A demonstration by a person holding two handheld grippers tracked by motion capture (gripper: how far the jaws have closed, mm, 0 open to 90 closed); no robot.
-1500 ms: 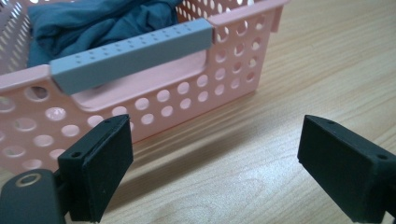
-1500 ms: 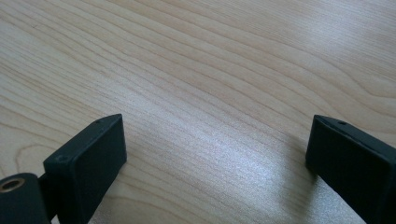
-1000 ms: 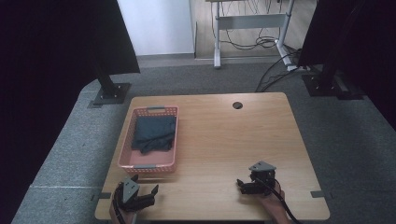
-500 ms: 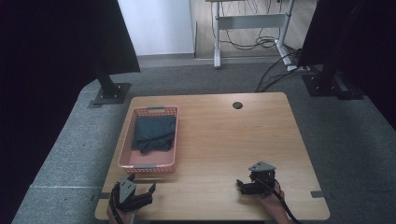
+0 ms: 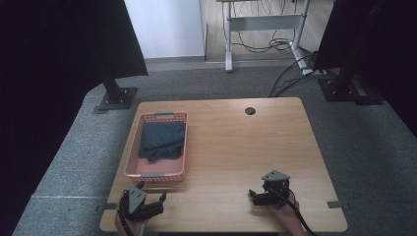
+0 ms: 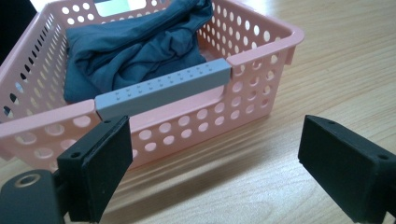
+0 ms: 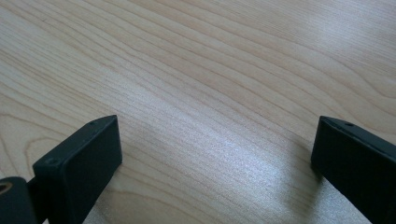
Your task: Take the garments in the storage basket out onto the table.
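Note:
A pink perforated basket [image 5: 132, 158] with grey handles stands on the left half of the wooden table, and a crumpled dark blue cloth [image 5: 162, 140] lies inside it. In the left gripper view the basket's near wall [image 6: 187, 128] and its grey handle [image 6: 163, 86] are just beyond the jaws, with the cloth [image 6: 135, 46] behind. My left gripper [image 5: 150, 195] is open at the table's front left corner, just short of the basket, holding nothing. My right gripper [image 5: 254, 196] rests open low over bare wood [image 7: 210, 93] at the front right.
A small dark round grommet [image 5: 250, 110] sits near the table's far edge. Grey carpet surrounds the table [image 5: 236, 147]. Black stand bases [image 5: 116, 98] flank the far corners, and a desk frame with cables [image 5: 265, 29] stands beyond.
The left gripper has drifted slightly back toward the front edge of the table. The right gripper has stayed where it was.

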